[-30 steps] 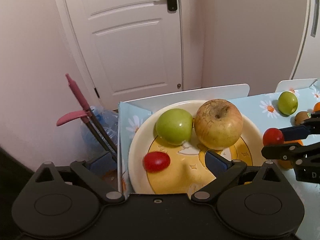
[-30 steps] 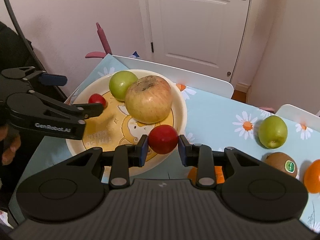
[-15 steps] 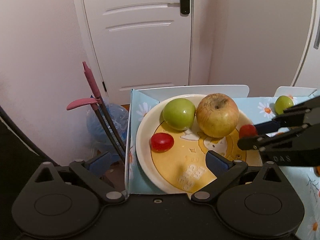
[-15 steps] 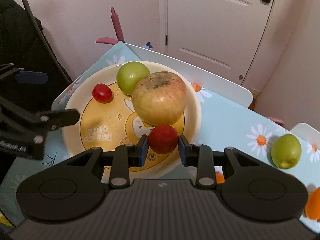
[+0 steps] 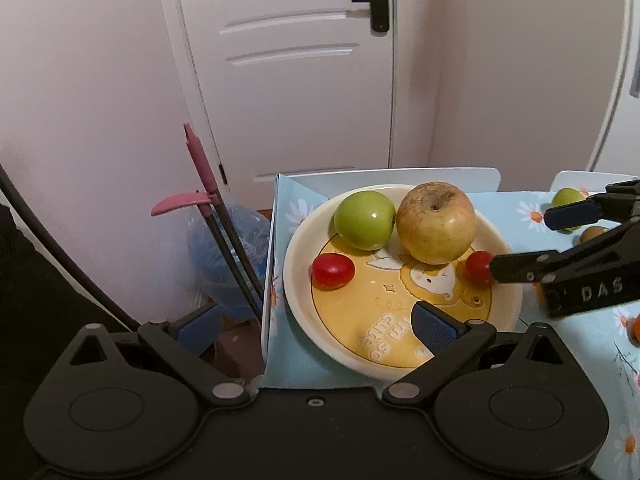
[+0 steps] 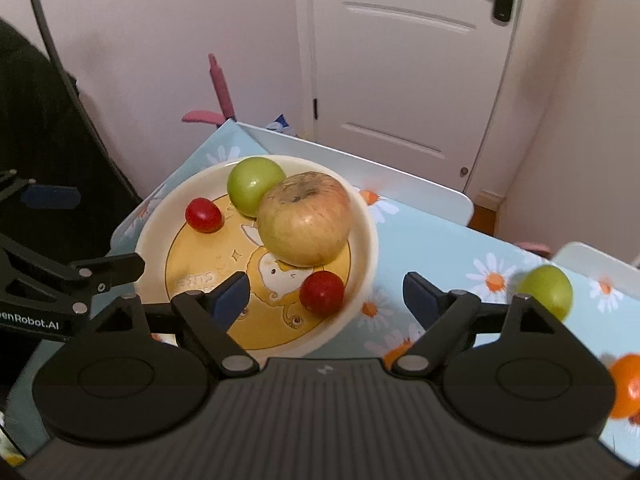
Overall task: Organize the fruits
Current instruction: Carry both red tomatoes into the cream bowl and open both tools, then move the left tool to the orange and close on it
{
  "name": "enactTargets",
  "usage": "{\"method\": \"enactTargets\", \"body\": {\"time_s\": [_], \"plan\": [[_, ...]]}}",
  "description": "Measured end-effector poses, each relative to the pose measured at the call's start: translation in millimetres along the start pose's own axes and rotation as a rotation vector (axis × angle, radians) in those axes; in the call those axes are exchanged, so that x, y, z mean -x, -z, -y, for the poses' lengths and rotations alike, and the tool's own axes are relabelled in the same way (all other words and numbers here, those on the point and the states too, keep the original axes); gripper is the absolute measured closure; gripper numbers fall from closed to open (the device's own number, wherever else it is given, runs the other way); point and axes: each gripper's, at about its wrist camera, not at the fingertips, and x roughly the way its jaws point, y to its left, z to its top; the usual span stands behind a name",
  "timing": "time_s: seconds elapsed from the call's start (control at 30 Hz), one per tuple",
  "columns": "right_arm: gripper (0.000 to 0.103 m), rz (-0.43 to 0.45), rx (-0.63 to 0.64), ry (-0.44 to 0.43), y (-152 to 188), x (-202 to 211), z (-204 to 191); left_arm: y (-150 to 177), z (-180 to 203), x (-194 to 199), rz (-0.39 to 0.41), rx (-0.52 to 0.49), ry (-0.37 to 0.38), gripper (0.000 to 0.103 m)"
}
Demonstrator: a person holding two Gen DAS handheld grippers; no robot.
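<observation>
A cream and yellow plate (image 6: 370, 236) holds a large yellowish apple (image 6: 304, 218), a green apple (image 6: 256, 186) and two small red tomatoes. One tomato (image 6: 204, 215) lies at the plate's far left. The other tomato (image 6: 322, 293) rests on the plate's near right side, between the jaws of my right gripper (image 6: 326, 296). Those jaws are opening and their pads stand well apart from it. In the left wrist view that tomato (image 5: 478, 266) shows just beyond the right gripper's fingers (image 5: 516, 268). My left gripper (image 5: 314, 324) is open and empty at the plate's near left edge.
On the daisy-print tablecloth (image 6: 432, 248), right of the plate, lie a green apple (image 6: 548, 290), an orange (image 6: 628, 384) and a kiwi (image 5: 592, 234). The table's left edge drops off beside the plate. A pink-handled tool (image 5: 200, 160) and a blue bag (image 5: 224, 248) stand below it.
My right gripper's jaws have spread wide and let go of the red tomato, which now lies on the plate. My left gripper has drawn back from the plate.
</observation>
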Motion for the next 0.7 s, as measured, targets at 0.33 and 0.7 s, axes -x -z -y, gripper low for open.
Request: {"method": "enactTargets", "body": {"time_s": [0.33,0.7], "plan": [[0.003,0.035,-0.048,0.049,9.2,39.8,-0.2,-4.1,4.0,27.3,0.059,0.031,0.046,0.000],[0.003,0.057,-0.158,0.127,30.4,91.5,17.8,-10.4,19.7,57.1,0.151,-0.002,0.056,0.001]]}}
